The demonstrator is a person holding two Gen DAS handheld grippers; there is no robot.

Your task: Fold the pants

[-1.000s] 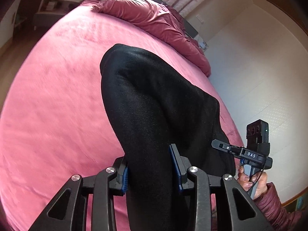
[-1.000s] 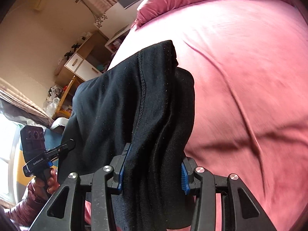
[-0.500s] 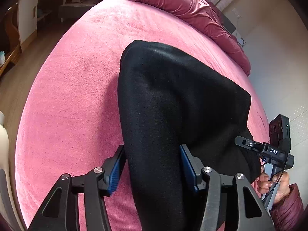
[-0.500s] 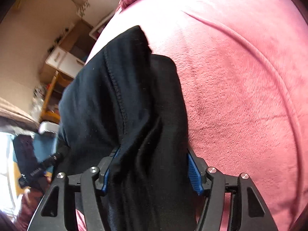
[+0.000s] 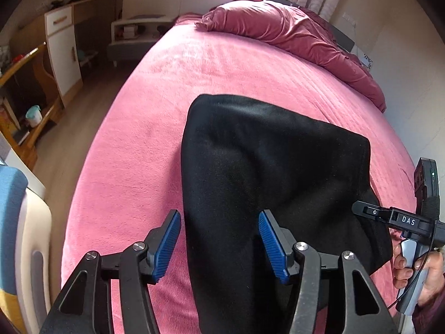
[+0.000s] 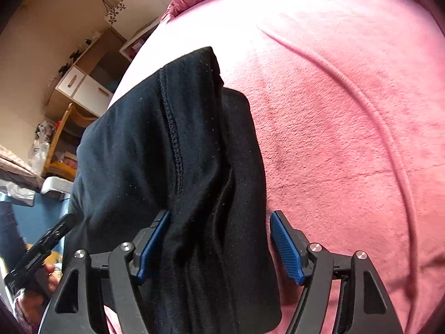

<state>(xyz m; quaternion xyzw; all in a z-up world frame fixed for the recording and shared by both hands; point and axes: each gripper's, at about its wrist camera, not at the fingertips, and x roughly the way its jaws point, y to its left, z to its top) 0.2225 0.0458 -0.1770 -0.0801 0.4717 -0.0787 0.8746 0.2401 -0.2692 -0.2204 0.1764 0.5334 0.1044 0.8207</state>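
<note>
My black pants point(image 5: 264, 172) lie folded into a compact stack on the pink bed point(image 5: 133, 144), so the fold looks nearly done. My left hand-held gripper point(image 5: 219, 239) and right hand-held gripper point(image 6: 219, 239) have just been opening, jaws apart around the cloth's near end. Bare bed lies beyond; its edge runs left.
</note>
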